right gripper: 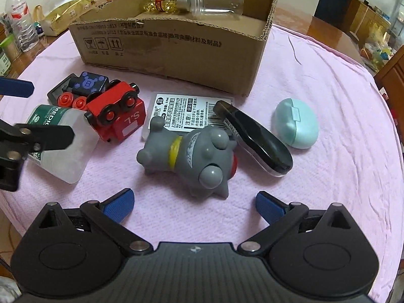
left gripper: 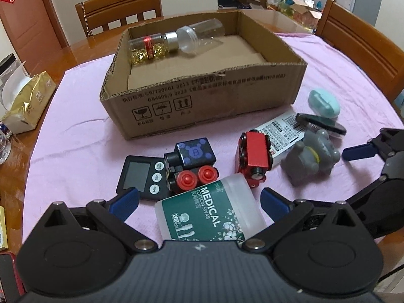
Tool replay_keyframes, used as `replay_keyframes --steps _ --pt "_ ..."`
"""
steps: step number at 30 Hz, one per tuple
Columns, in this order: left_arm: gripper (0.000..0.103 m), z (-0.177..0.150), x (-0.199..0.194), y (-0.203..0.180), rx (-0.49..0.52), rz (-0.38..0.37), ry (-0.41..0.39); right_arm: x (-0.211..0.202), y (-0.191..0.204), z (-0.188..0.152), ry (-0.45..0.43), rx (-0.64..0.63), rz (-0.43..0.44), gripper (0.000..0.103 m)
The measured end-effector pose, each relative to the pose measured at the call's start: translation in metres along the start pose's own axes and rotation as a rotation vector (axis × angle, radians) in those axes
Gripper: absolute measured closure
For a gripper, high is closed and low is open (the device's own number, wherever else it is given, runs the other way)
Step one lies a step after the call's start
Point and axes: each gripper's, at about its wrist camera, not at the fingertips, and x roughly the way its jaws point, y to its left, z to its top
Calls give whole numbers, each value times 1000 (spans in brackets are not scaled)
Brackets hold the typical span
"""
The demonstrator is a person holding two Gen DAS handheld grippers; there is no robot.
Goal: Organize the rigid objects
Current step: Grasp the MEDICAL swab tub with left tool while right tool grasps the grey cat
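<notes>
A cardboard box [left gripper: 202, 106] [right gripper: 176, 50] on the pink cloth holds a pill bottle [left gripper: 149, 48] and a clear empty bottle [left gripper: 202, 38]. In front lie a cotton swab jar [left gripper: 209, 212] [right gripper: 60, 141], a black-purple toy train [left gripper: 194, 164] [right gripper: 85, 85], a red toy train [left gripper: 255, 156] [right gripper: 118, 116], a grey cat figure [left gripper: 310, 159] [right gripper: 189, 156], a black timer [left gripper: 139, 174], a white label pack [right gripper: 184, 116], a black oval case [right gripper: 255, 139] and a mint case [right gripper: 295, 123]. My left gripper [left gripper: 199, 202] is open around the jar. My right gripper [right gripper: 194, 204] is open just before the cat.
A gold bag [left gripper: 25, 101] and a water bottle [right gripper: 21, 17] stand on the wooden table at the left. Wooden chairs [left gripper: 121, 5] stand behind the table. The right gripper shows in the left wrist view [left gripper: 378, 156].
</notes>
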Motion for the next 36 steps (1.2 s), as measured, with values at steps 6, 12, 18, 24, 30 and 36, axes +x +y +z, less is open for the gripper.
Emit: replay_keyframes --steps 6,12,18,24,30,36 --pt "1 -4 2 2 -17 -1 12 -1 -2 -2 -2 -14 8 0" --pt "1 -11 -3 7 -5 3 33 -1 -1 -1 -3 -22 11 0" --pt "1 -22 -6 18 -9 5 66 -1 -1 -1 -4 -25 12 0" --pt "5 -28 5 17 -27 -7 89 -1 -1 -1 -7 -27 13 0" --pt "20 -25 12 15 -47 -47 86 -2 -1 -3 -21 -31 15 0" --pt "20 -26 12 23 -69 -23 99 -2 -1 -4 -25 -31 17 0"
